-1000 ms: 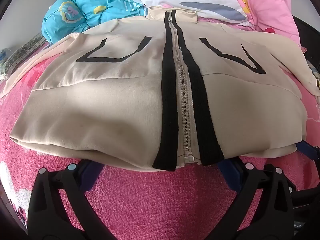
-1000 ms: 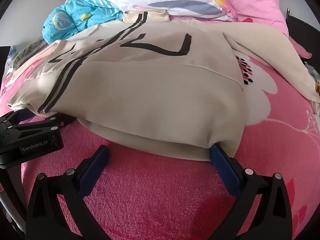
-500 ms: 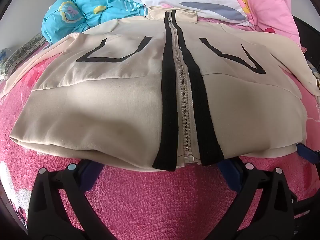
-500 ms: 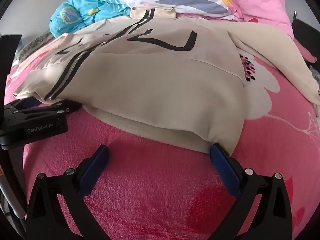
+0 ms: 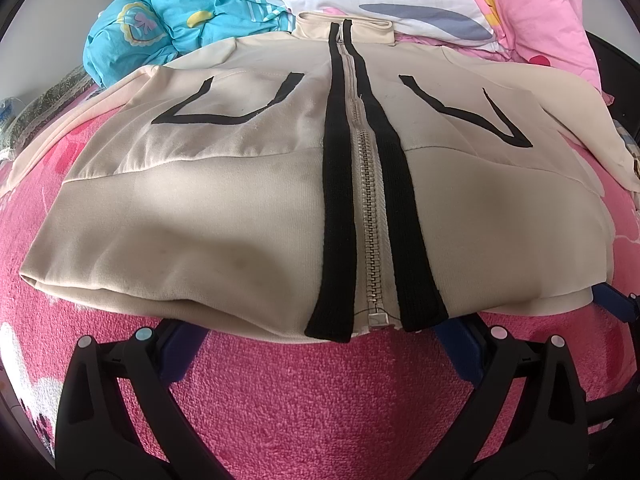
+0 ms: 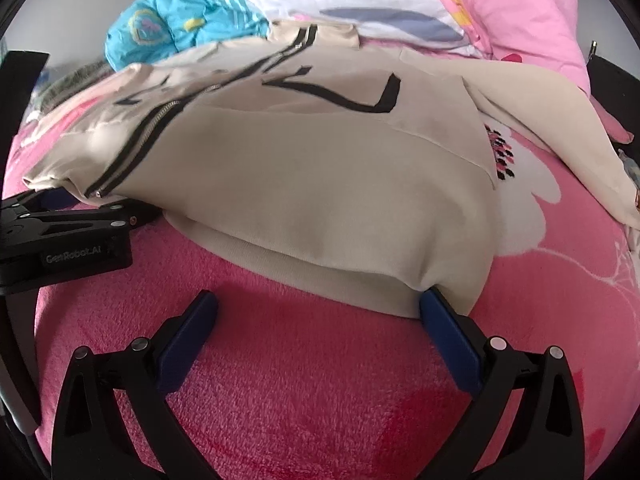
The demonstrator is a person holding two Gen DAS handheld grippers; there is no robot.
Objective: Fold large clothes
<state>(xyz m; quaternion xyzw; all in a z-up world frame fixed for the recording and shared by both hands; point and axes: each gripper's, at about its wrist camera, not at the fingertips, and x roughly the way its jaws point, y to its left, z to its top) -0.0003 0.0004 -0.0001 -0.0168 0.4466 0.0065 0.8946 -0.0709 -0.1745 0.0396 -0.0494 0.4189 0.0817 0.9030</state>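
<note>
Barely started: the zip-up jacket [image 5: 256, 216] lies flat mid-frame, sleeves unfolded, left hand-held gripper [image 5: 316, 344] and right hand-held gripper [image 6: 320, 312] both wide open, empty, at its hem.

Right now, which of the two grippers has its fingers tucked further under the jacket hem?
The left gripper: both blue fingers vanish beneath the beige jacket. On the right gripper, one finger lies on bare pink blanket.

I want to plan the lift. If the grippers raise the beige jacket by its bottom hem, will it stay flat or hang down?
The beige jacket will probably droop between the grips: its soft knit already sags and wrinkles at the hem. The metal zipper may keep the middle a little straighter. The sleeve lying loose on the pink blanket will likely trail behind.
</note>
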